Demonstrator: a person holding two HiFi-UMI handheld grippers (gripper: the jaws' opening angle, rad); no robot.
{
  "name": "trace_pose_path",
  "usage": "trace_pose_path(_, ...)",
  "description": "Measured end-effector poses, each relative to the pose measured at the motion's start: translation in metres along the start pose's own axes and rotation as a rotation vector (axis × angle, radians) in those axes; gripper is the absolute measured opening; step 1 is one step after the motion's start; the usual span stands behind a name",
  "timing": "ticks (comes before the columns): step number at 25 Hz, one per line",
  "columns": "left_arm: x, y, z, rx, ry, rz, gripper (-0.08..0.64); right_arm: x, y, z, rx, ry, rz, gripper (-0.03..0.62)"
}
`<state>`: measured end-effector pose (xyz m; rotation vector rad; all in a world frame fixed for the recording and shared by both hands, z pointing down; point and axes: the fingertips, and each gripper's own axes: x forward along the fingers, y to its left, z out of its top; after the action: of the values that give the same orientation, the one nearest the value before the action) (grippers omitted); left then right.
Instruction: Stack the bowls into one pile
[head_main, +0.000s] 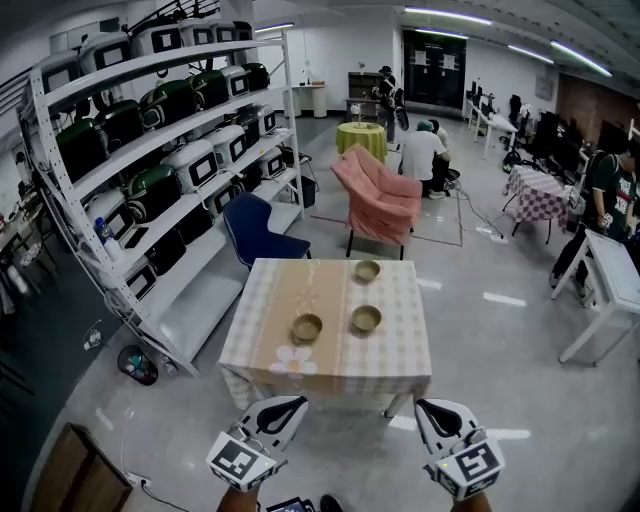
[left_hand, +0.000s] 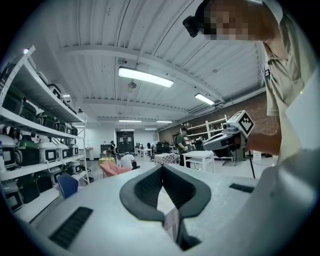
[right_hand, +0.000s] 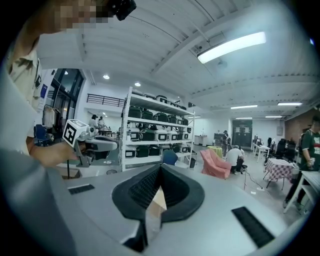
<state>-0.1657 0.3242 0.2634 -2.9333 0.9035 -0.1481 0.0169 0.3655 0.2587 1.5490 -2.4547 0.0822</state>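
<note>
1. Table (head_main: 400, 345): centre of the head view, under a checked cloth with a tan strip down its middle and a flower print (head_main: 293, 362) near the lower edge
2. Bowls: three, all upright on the table, none stacked, each apart from the others
3. Far bowl (head_main: 367, 270) sits in the upper part of the cloth; left bowl (head_main: 307, 327) and right bowl (head_main: 366, 319) sit side by side below it, near the middle of the table
4. Left gripper (head_main: 288, 405): lower left of the frame, just below the table's lower edge and clear of every bowl; its own view shows the jaws clenched tip to tip, with nothing between them
5. Right gripper (head_main: 430, 408): lower right of the frame, likewise just below the table's lower edge, touching nothing; jaws clenched together and empty
6. Both grippers point up the frame toward the table, well apart from each other; each appears in the other's view, held in a hand
7. Surroundings: rack (head_main: 150, 150) loaded with appliances at upper left; blue chair (head_main: 255, 232) just above the table's upper left corner; pink chair (head_main: 380, 195) above the table; several persons farther back in the upper right of the frame
</note>
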Motion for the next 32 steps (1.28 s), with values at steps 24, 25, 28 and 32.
trace_pose_path(24,0.103,0.13,-0.027,-0.034,0.067,0.12,0.008,0.157,-0.087,0.009,-0.001,0.013,0.123,0.003)
trace_pose_path(25,0.112,0.134,-0.028,-0.034,0.072,0.128,0.008,0.163,-0.096,0.008,-0.002,0.015,0.132,0.003)
trace_pose_path(28,0.138,0.145,-0.029,-0.031,0.085,0.149,0.008,0.181,-0.124,0.004,-0.001,0.023,0.154,0.003)
trace_pose_path(32,0.17,0.159,-0.034,-0.033,0.11,0.175,0.008,0.204,-0.159,0.004,0.006,0.017,0.181,0.003)
